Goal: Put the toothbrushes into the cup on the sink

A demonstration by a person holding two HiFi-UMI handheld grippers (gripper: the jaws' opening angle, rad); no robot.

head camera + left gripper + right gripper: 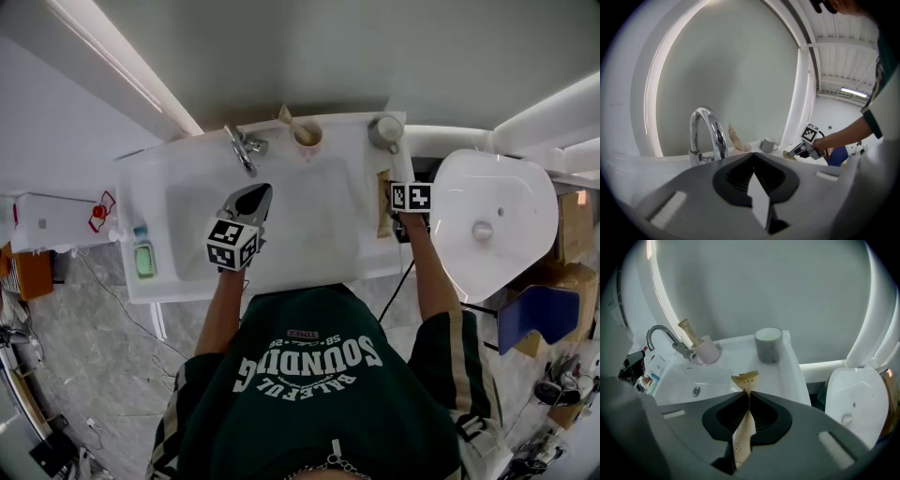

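We see right claw [749,393] clamped on paper-wrapped toothbrush [745,378] at sink [187,281] right edge. Left claw [753,157] closed, empty. Pink cup [307,136] at back edge seemingly holds one wrapped brush; ours not yet delivered.

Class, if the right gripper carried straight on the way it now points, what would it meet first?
Probably the grey cup at the sink's back corner, standing ahead of the right gripper, which is shut on a tan paper packet. Depth is unclear; the sink ledge may come first.
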